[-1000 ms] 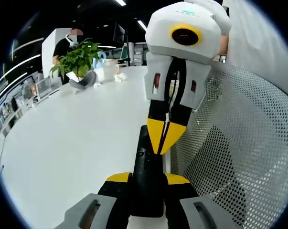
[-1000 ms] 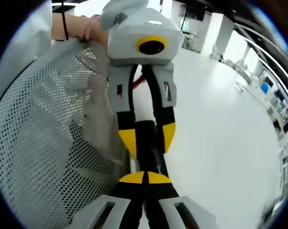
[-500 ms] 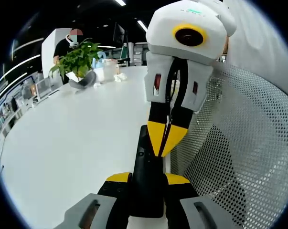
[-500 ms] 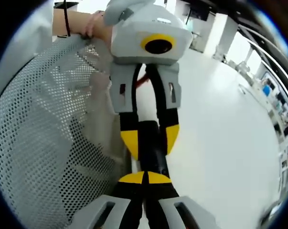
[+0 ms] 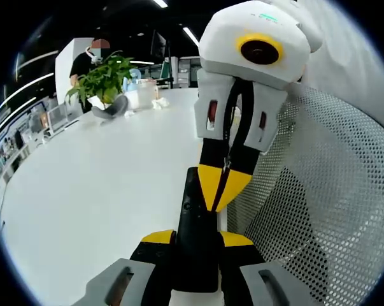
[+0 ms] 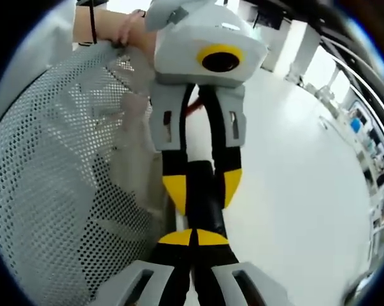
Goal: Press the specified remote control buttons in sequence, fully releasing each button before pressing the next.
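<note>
Bright overhead strip lighting, sharp focus, bowed fisheye edges.

Smooth white table (image 5: 109,172) with a soft sheen, carrying a black remote control (image 5: 195,236) of glossy plastic. The left gripper (image 5: 195,245) and right gripper (image 5: 220,188) have smooth matt grey-white plastic housings and black jaws tipped with matt yellow pads. Beside the table's edge, a perforated white mesh panel (image 5: 319,210), its surface dotted with regular holes; at the far edge, a leafy green plant (image 5: 106,76).
</note>
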`<state>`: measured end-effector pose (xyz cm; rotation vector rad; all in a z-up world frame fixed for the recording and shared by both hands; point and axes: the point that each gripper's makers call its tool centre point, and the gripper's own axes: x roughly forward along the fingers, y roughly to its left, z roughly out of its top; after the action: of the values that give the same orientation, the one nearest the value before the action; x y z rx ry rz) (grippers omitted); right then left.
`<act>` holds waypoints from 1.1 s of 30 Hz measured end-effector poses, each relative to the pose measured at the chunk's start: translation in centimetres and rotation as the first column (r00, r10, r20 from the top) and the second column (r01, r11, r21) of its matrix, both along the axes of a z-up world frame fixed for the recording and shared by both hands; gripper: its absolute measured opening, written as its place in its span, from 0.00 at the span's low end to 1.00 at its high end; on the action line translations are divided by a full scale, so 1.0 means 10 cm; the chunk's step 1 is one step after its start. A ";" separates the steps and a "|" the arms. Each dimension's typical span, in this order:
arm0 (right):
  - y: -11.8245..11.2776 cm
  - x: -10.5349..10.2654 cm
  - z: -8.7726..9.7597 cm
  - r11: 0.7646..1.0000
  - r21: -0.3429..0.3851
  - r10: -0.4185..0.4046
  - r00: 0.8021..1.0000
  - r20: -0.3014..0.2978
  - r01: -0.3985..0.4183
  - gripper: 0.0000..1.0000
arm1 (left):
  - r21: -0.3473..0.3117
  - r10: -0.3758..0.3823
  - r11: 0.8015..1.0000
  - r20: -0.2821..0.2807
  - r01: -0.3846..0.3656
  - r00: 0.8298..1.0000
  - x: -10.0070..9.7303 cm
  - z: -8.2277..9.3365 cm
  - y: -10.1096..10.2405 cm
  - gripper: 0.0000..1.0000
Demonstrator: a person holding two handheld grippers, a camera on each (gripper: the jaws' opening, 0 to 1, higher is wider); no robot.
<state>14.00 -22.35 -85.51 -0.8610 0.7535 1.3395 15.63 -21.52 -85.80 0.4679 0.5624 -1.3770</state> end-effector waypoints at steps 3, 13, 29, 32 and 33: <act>0.00 0.00 0.01 1.000 0.011 -0.016 1.000 -0.015 0.017 0.00 | 0.000 0.000 1.000 0.000 0.000 1.000 0.00 0.00 0.00 0.25; 0.00 0.00 0.01 0.999 0.027 -0.044 0.999 -0.022 0.044 0.00 | 0.001 0.000 1.000 0.002 0.000 1.000 0.00 0.00 0.00 0.25; 0.01 0.13 0.10 0.997 0.047 -0.064 0.996 0.063 0.061 0.00 | 0.001 0.002 1.000 0.002 -0.002 1.000 0.00 0.00 -0.01 0.26; -0.02 0.16 0.07 0.997 0.037 -0.075 0.996 0.055 0.073 0.00 | 0.000 0.000 1.000 0.002 0.000 1.000 0.00 0.00 -0.01 0.26; -0.03 0.16 0.07 0.997 0.034 -0.078 0.996 0.053 0.076 0.00 | 0.000 0.000 1.000 0.002 0.000 1.000 0.00 0.00 0.00 0.26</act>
<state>15.57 -22.63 -84.85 -0.8317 0.7150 1.2521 15.67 -21.57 -85.77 0.4692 0.5601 -1.3761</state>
